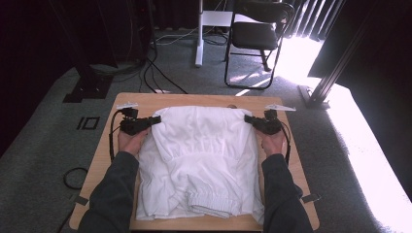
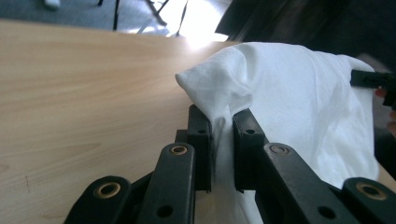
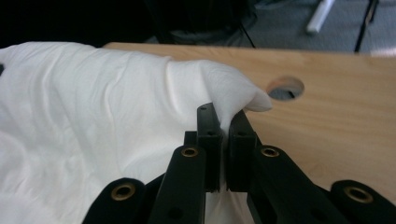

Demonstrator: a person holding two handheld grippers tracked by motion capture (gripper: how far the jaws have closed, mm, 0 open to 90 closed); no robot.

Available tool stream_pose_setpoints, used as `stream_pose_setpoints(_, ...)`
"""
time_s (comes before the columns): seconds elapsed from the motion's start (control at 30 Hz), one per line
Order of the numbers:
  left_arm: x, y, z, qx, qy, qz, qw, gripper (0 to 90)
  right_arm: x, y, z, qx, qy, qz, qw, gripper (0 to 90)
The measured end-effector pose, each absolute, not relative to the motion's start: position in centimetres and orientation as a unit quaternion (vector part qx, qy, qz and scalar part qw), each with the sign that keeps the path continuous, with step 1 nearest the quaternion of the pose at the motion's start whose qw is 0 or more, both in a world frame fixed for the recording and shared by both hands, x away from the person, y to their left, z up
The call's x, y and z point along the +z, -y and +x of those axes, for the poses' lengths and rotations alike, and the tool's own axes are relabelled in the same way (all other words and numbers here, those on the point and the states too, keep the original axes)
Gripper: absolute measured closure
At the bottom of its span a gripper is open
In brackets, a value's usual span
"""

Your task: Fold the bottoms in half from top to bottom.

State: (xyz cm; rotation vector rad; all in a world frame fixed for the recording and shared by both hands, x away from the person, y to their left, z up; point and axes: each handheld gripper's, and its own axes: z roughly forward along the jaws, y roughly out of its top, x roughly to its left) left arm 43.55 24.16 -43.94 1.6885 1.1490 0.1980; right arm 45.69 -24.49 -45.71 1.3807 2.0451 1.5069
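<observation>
A white garment point(image 1: 199, 155) lies spread over the wooden table point(image 1: 107, 160), its elastic hem toward the person. My left gripper point(image 1: 156, 119) is shut on the garment's far left corner, and in the left gripper view point(image 2: 222, 135) the white cloth point(image 2: 261, 88) is pinched between the two black jaws and bulges above them. My right gripper point(image 1: 247, 118) is shut on the far right corner; its own view point(image 3: 223, 126) has the cloth point(image 3: 93, 116) squeezed between the jaws. Both held corners are raised off the table.
A round hole point(image 3: 285, 87) sits in the table near the right gripper. Beyond the table stand a black folding chair point(image 1: 255, 34), a white stand leg point(image 1: 199, 34) and loose cables point(image 1: 155, 73) on grey carpet. A cable coil point(image 1: 75, 177) lies on the floor at left.
</observation>
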Motion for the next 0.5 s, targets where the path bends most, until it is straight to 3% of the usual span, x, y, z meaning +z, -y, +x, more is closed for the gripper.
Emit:
stream_pose_setpoints(0.2,-42.0,-24.6,37.0,0.103,-0.415,0.715,0.552,82.1,-44.0,25.9,38.5,0.56,-0.712,0.397,0.149,87.3)
stream_pose_setpoints(0.5,-44.1,-25.1,28.6,0.095,-0.38,0.743,0.543,81.1,-46.1,27.6,30.4,0.58,-0.716,0.372,0.113,87.1)
